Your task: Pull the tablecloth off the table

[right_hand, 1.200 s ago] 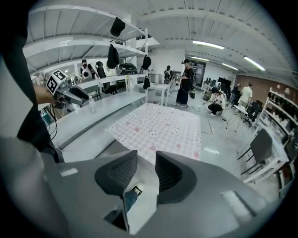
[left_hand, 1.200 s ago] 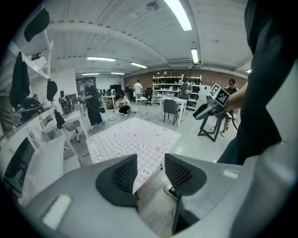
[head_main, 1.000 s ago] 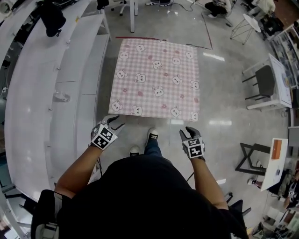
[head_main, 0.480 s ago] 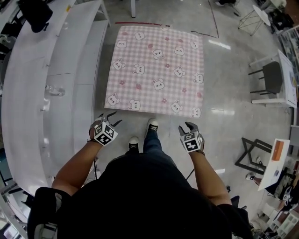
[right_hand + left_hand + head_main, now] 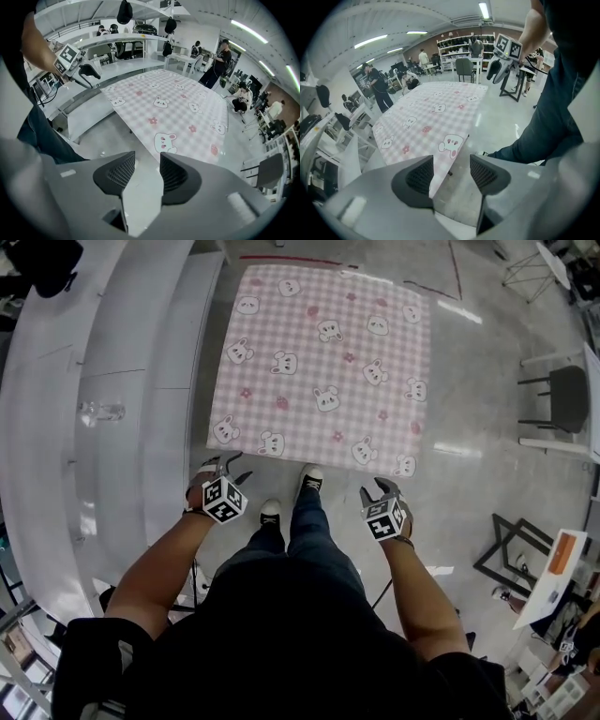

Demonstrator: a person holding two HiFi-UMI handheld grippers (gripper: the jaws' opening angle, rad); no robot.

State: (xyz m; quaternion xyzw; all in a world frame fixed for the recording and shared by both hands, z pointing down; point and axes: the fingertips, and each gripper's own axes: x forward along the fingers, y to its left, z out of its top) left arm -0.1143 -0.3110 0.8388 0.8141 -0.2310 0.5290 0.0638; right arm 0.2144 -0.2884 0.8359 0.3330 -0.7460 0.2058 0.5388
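tablecloth (image 5: 323, 367), pink gingham, bunny print, spread flat

The tablecloth (image 5: 323, 371) I'm facing is pink-and-white check with white bunny faces and small pink flowers. It lies spread flat and smooth in the upper middle of my head view, hiding the table beneath it entirely.

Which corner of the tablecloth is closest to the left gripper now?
The near-left corner, on the white counter's side: the left gripper is right at it, the other three lie farther.
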